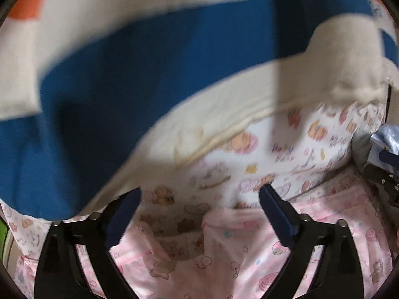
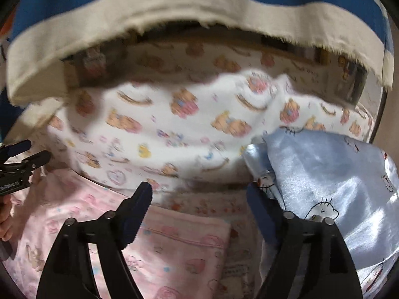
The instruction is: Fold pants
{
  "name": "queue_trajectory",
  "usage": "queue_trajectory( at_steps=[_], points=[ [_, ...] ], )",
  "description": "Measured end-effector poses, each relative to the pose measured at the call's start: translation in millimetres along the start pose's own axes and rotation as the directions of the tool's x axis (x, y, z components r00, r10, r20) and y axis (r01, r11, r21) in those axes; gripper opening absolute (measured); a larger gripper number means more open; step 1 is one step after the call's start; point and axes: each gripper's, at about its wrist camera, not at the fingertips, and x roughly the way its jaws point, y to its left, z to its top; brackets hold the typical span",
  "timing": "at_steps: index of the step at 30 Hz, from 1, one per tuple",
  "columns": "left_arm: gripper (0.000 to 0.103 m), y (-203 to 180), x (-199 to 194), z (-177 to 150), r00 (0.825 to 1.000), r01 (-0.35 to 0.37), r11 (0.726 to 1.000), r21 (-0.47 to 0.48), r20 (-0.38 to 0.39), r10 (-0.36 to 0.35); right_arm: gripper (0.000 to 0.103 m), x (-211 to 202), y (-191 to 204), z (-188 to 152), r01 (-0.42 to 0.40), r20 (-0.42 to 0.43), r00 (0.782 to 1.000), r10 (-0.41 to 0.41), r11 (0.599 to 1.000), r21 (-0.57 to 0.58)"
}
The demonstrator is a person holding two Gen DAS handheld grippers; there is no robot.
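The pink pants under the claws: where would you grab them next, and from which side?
Probably the folded corner of the pink pants, coming from the right claw side. The edge there looks layered and exposed, so one finger might slip under. Both claws are open and empty.

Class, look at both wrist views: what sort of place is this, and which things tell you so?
Probably a home bedroom, on a bed: a bear-print pillow, pink printed bedding, and a blue-and-cream blanket beyond.
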Motion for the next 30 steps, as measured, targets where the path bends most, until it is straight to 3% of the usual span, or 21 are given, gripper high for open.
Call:
queue_trajectory(
  at_steps=[3,8,11,16,20,24,28,30],
  points=[
    [0.102,-7.5,-17.4,3.8,0.997,0.01,1.0,-0.01,0.078,-0.009,0.088,-15.4,-1.8,6.6,-0.022,0.024,0.999,0.021,0.999,0.043],
    [0.102,-7.7,-44.8,10.6,0.994,0.01,0.997,-0.076,0.11,-0.001,0.088,-43.8,-5.4,17.2,0.025,0.091,0.995,-0.03,0.998,0.062],
    [0.102,-0.5,-79.0,13.8,0.99,-0.011,0.999,-0.052,0.14,0.018,0.088,-77.3,0.1,27.0,0.066,0.153,0.986,-0.07,0.997,0.032],
    [0.102,30.0,-170.8,19.9,0.963,-0.088,0.995,-0.039,0.251,0.095,0.088,-155.5,6.9,33.0,0.0,0.25,0.968,-0.01,0.999,0.038],
    [0.102,50.1,-253.0,7.8,0.947,-0.154,0.986,-0.056,0.277,0.164,0.091,-225.7,13.0,22.1,-0.038,0.329,0.944,0.032,0.999,0.011],
    [0.102,53.7,-323.1,-26.3,0.893,-0.265,0.963,-0.047,0.366,0.263,0.092,-285.2,22.4,-3.6,-0.054,0.406,0.912,0.055,0.998,-0.013],
    [0.102,64.6,-370.3,-61.3,0.888,-0.241,0.965,-0.103,0.378,0.262,0.103,-332.1,29.8,-34.4,-0.09,0.471,0.879,0.077,0.996,0.004],
    [0.102,70.2,-387.1,-75.1,0.882,-0.233,0.964,-0.126,0.391,0.265,0.103,-351.3,35.4,-49.9,-0.073,0.508,0.859,0.06,0.997,0.005]
  ],
)
